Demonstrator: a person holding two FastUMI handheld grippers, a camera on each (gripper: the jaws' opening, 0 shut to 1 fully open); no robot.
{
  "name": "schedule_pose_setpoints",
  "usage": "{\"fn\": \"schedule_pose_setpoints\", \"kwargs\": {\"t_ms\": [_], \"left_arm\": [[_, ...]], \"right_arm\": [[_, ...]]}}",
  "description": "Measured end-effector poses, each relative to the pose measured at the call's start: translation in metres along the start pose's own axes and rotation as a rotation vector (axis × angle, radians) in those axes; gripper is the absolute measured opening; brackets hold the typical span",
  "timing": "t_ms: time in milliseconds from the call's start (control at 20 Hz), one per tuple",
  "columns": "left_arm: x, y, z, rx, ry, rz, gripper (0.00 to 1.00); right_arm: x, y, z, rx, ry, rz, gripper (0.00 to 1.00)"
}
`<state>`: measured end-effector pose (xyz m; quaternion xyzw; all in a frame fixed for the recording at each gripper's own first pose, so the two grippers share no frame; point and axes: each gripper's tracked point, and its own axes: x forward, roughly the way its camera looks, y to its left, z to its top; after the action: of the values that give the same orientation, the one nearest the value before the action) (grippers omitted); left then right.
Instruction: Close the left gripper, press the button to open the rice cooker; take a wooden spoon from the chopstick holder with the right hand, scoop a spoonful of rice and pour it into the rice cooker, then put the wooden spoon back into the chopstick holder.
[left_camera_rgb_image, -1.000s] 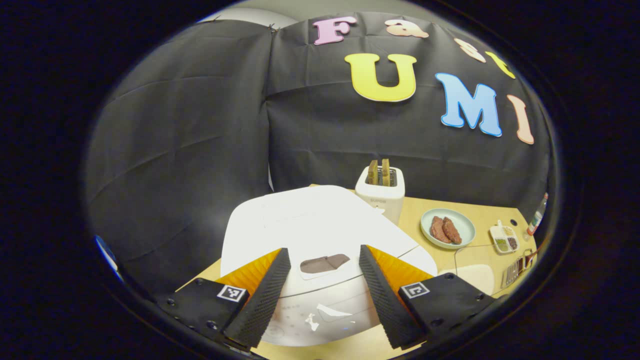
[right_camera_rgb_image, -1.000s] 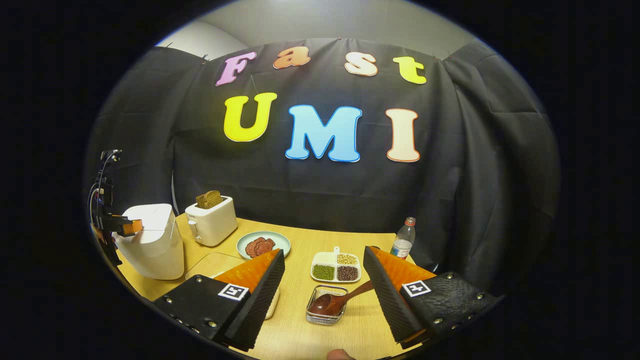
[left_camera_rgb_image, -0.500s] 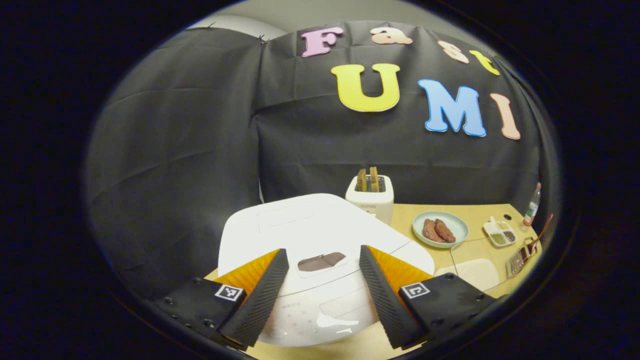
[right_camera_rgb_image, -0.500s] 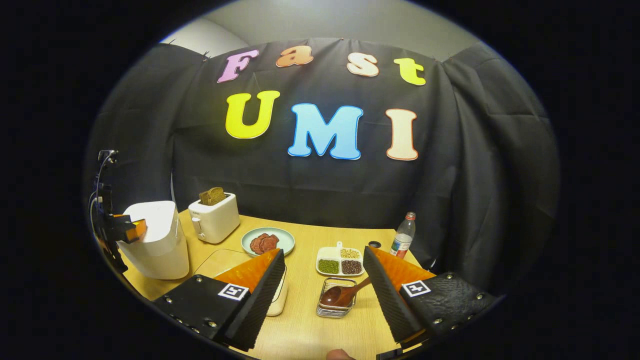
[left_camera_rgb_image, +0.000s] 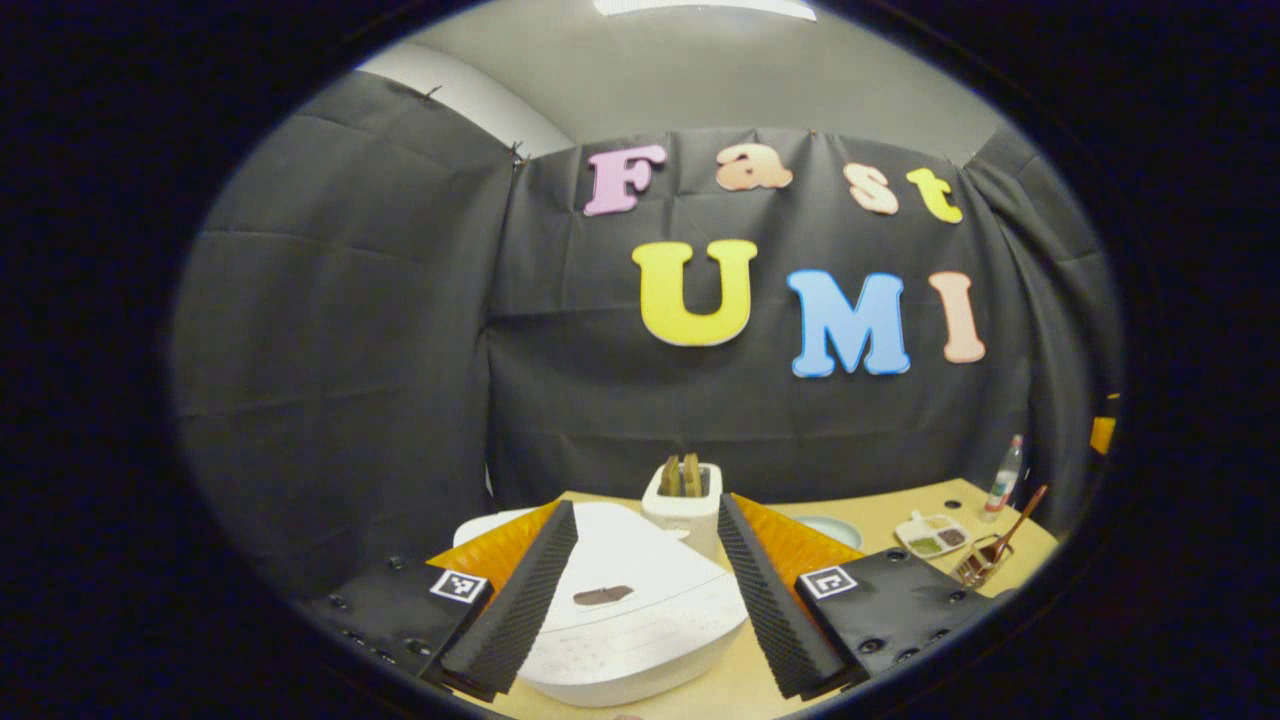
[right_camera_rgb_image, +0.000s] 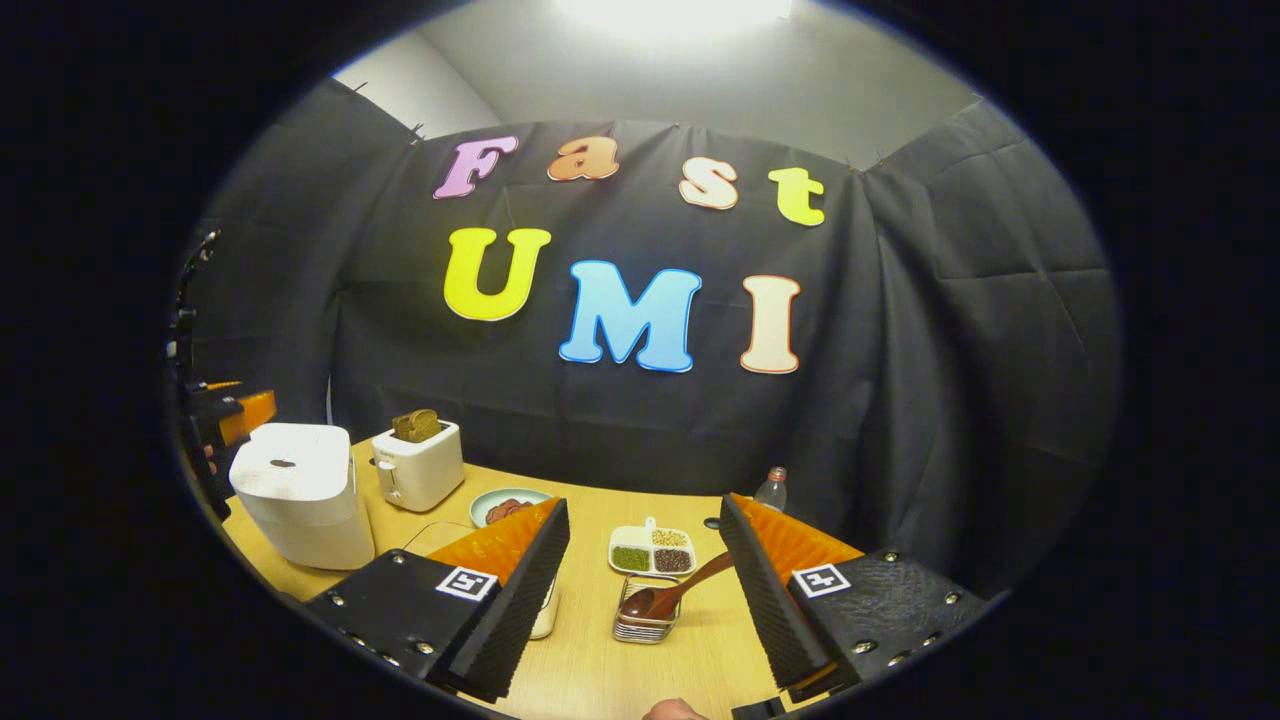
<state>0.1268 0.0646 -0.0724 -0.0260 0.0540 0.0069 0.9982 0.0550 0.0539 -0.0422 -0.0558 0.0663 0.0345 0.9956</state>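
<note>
Wooden spoon (right_camera_rgb_image: 672, 594) leans bowl-down in the wire chopstick holder (right_camera_rgb_image: 645, 623) on the table between your spread, empty right gripper (right_camera_rgb_image: 645, 585) fingers; likely light, stiff and smooth, so pinch its raised handle crosswise, well above the bowl.

Right gripper view: rice cooker (right_camera_rgb_image: 300, 490) sits at the left of the frame on the table (right_camera_rgb_image: 600, 660), toaster (right_camera_rgb_image: 418, 462) just right of and behind it, plate (right_camera_rgb_image: 505, 503) right of the toaster, divided dish (right_camera_rgb_image: 652, 550) at lower centre with the bottle (right_camera_rgb_image: 769, 490) behind to its right. Chopstick holder (right_camera_rgb_image: 645, 618) stands in front of the dish with the wooden spoon (right_camera_rgb_image: 672, 592) in it, handle leaning up right. Left gripper view: rice cooker at bottom centre, toaster behind it, holder far right.
</note>
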Motion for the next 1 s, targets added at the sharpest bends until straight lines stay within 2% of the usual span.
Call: {"fn": "schedule_pose_setpoints", "kwargs": {"t_ms": [250,350,500,600,700,800,900,950,1000], "left_arm": [[-0.050,-0.076,0.056,-0.041,-0.107,-0.026,0.98],[-0.065,-0.106,0.059,-0.037,-0.107,-0.025,0.99],[-0.085,-0.144,0.059,0.011,-0.109,-0.022,0.96],[-0.096,-0.165,0.062,0.033,-0.116,-0.053,0.96],[-0.102,-0.176,0.066,0.051,-0.115,-0.081,1.00],[-0.105,-0.182,0.077,0.054,-0.135,-0.108,0.95],[-0.103,-0.184,0.087,0.051,-0.150,-0.135,0.98],[-0.101,-0.181,0.091,0.050,-0.157,-0.141,0.94],[-0.101,-0.176,0.094,0.049,-0.163,-0.147,1.00]], "right_arm": [[-0.006,-0.046,-0.001,0.031,-0.032,0.049,0.92],[-0.007,-0.063,-0.006,0.028,-0.043,0.072,0.92],[-0.010,-0.080,-0.011,0.032,-0.051,0.119,0.92],[-0.011,-0.089,-0.010,0.036,-0.062,0.123,0.92],[-0.013,-0.092,-0.008,0.057,-0.065,0.119,0.92],[-0.014,-0.092,-0.001,0.075,-0.081,0.112,0.92],[-0.014,-0.089,0.004,0.078,-0.089,0.095,0.92],[-0.015,-0.087,0.006,0.083,-0.091,0.090,0.92],[-0.017,-0.082,0.011,0.089,-0.099,0.087,0.92]]}}
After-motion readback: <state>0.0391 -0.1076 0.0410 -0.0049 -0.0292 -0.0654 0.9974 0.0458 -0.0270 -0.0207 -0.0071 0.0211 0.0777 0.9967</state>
